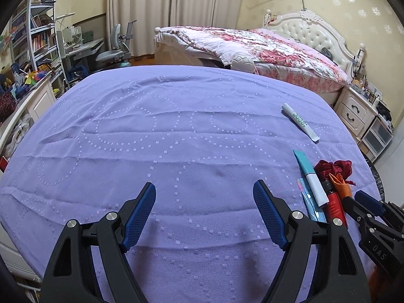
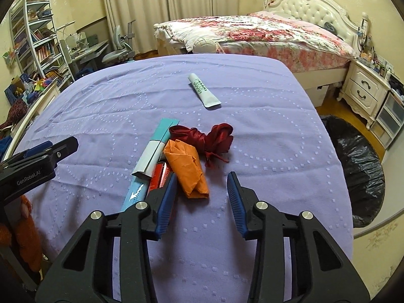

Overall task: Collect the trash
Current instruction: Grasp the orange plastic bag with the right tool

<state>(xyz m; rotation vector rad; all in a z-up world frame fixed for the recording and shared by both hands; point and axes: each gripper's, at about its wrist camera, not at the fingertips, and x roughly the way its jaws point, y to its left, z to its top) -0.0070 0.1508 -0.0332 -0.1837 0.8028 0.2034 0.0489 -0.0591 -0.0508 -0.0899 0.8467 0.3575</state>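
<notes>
Two tools tilt steeply down over a desk (image 1: 176, 126) draped in a lilac cloth. The left tool (image 1: 204, 189) has its jaws spread wide over bare cloth, with nothing between them. The right tool (image 2: 200, 180) has its jaws partly apart, and the near end of a crumpled orange paper (image 2: 188, 169) lies between its blue fingers (image 2: 166, 197), hard against the left one and clear of the right one; no grip shows. The trash sits in a heap on the near right of the desk: the orange paper lies on a red packet (image 2: 159, 174), a teal-and-white wrapper (image 2: 157, 149) is just to its left, a light blue strip (image 2: 133, 194) lies nearer still, and a dark red ribbon bundle (image 2: 214, 139) touches the paper's far side. A white tube with green print (image 2: 203, 91) lies apart, farther back. A bin lined with a black bag (image 2: 358, 161) stands on the floor to the right of the desk.
</notes>
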